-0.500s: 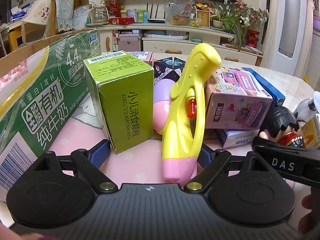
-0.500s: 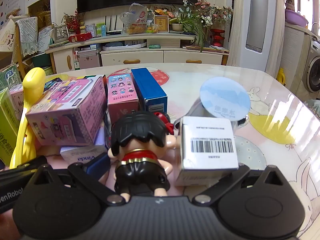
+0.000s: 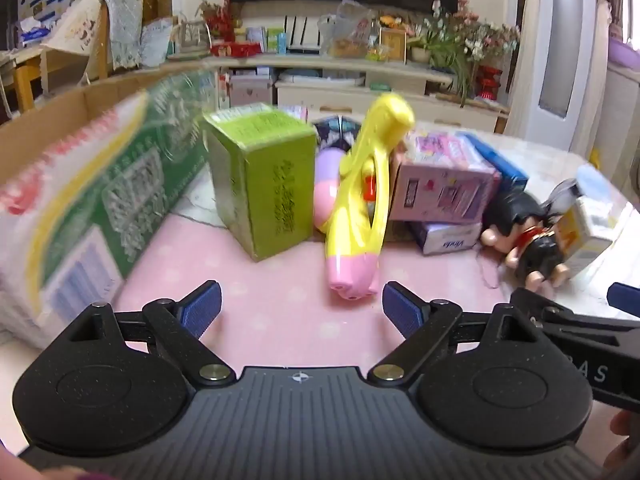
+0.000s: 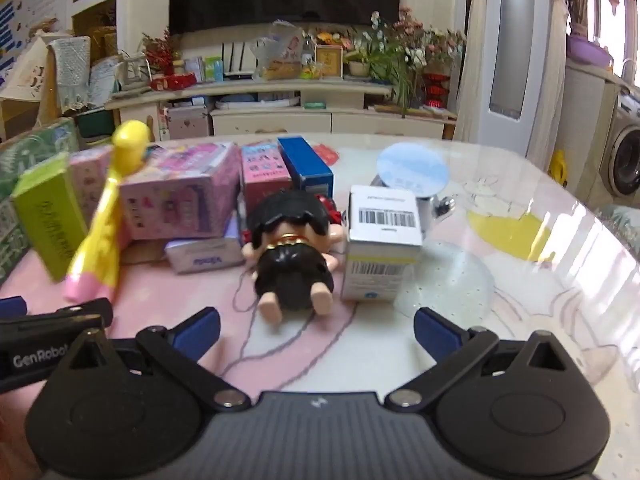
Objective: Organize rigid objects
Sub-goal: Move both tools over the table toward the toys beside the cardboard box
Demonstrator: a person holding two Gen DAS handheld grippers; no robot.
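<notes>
Since the earlier frame both grippers are drawing back from the clutter and the figurine is now lying down instead of standing. In the left wrist view, the left gripper is hovering with its jaws spread wide and nothing between them, facing the yellow water gun, a smooth moulded plastic toy with a pink base that is leaning on the pink box. The green carton, matt card with sharp corners, is standing upright beside the large milk case at the table's left edge, and motion blur is softening the print on both. In the right wrist view, the right gripper is likewise gaping wide and empty above the pink-patterned table, whose glossy covering is throwing back window light toward the right edge. The black-haired figurine, hard glossy plastic, is lying just beside the white barcode box; the items are sitting grouped mid-table, apparently awaiting sorting.
</notes>
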